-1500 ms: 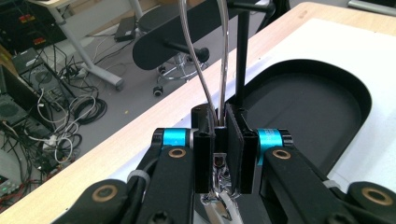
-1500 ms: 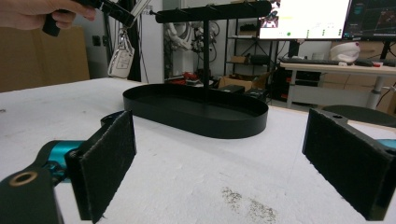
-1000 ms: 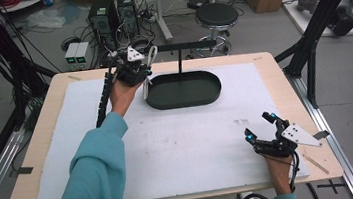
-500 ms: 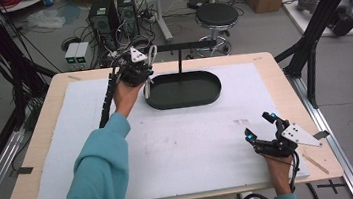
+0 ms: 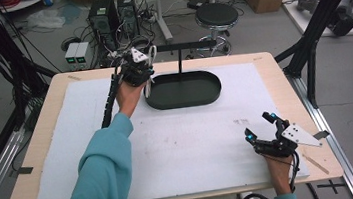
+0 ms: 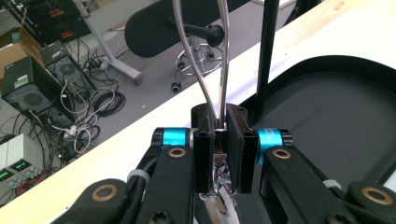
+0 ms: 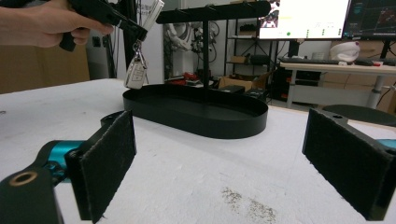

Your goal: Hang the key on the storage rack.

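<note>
Left claw (image 6: 219, 140) is pinched on a metal key ring (image 6: 212, 56), its key fob (image 7: 136, 73) hanging clear above the tray's (image 5: 214, 92) left end, apparently to hook it on the stand's crossbar (image 5: 183, 46). Right claw (image 5: 260, 131) rests spread and empty on the bench (image 5: 179, 144), well apart.

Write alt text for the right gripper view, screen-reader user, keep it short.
A hand holds the left gripper at upper left, and a car key fob hangs from it over the left end of a black oval tray with a T-shaped stand. In the foreground the right gripper rests just above the white table mat, jaws wide apart and empty.
</note>
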`<action>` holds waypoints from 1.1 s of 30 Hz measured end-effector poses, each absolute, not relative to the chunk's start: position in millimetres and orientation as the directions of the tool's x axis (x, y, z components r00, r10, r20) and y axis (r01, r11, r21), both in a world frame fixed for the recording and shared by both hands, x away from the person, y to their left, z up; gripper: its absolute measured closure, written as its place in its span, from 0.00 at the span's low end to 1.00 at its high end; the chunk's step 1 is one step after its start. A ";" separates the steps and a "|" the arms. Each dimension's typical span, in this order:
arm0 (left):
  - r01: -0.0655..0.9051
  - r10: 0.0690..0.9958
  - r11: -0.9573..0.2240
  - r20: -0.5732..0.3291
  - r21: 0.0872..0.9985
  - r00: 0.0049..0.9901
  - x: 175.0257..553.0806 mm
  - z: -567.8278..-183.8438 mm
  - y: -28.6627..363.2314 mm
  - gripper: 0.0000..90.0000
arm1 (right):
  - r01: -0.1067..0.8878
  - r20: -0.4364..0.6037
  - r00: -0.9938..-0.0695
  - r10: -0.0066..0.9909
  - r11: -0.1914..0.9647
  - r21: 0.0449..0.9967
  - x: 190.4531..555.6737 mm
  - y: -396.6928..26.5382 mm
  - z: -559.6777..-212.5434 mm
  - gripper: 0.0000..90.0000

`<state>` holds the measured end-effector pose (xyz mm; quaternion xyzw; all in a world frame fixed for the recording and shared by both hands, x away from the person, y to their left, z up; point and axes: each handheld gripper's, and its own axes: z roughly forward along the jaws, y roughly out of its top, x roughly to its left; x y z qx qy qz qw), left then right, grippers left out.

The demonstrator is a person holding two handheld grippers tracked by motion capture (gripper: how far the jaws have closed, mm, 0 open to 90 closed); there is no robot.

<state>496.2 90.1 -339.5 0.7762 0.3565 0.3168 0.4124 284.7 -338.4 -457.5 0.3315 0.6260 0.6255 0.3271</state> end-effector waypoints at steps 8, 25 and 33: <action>0.308 0.831 -0.396 0.195 0.865 0.521 498.5 -343.1 87.0 0.91 | 0.004 0.003 -0.566 0.824 -0.001 1.000 284.8 -338.5 -457.6 0.10; 0.342 0.849 -0.386 0.185 0.857 0.495 505.0 -345.2 81.3 0.91 | 0.005 0.005 -0.566 0.824 -0.003 1.000 284.5 -338.3 -457.6 0.10; 0.364 0.856 -0.380 0.174 0.851 0.487 509.4 -349.4 85.3 0.91 | 0.007 0.006 -0.566 0.824 -0.002 1.000 284.5 -338.5 -457.6 0.10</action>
